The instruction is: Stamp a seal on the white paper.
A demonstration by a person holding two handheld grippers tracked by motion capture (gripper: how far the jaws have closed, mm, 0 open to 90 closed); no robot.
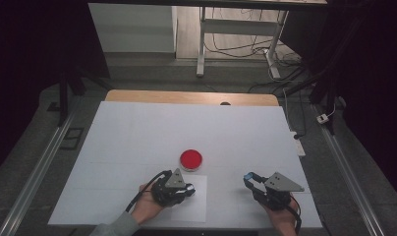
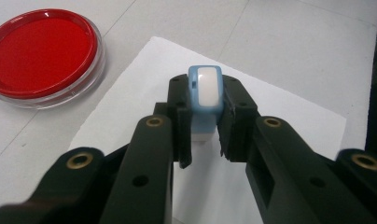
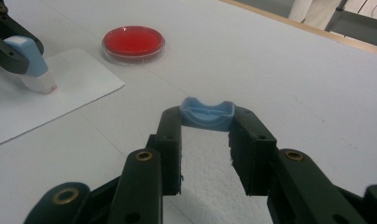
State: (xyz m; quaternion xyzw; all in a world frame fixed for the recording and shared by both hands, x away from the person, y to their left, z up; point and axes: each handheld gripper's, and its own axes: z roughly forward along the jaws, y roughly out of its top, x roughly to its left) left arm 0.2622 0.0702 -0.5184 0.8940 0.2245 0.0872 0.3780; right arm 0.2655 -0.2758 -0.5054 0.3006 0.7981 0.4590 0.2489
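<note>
My left gripper (image 2: 205,122) is shut on a small blue-and-white stamp (image 2: 205,91), held upright. The right gripper view shows the stamp (image 3: 31,60) with its white lower end on a white paper sheet (image 3: 65,88), a faint red tint at its base. A round red ink pad (image 1: 191,159) in a clear dish lies just beyond the paper (image 1: 199,206). At the front right my right gripper (image 3: 206,128) is shut on a light blue cap (image 3: 207,114), held just above the table. From above, the left gripper (image 1: 188,188) and right gripper (image 1: 248,177) sit side by side.
A white cover (image 1: 137,132) spreads over the table, with a wooden edge (image 1: 186,97) along the far side. Beyond it stand desk legs (image 1: 201,44) and loose cables (image 1: 285,64) on the floor. Metal rails (image 1: 34,172) run along both sides.
</note>
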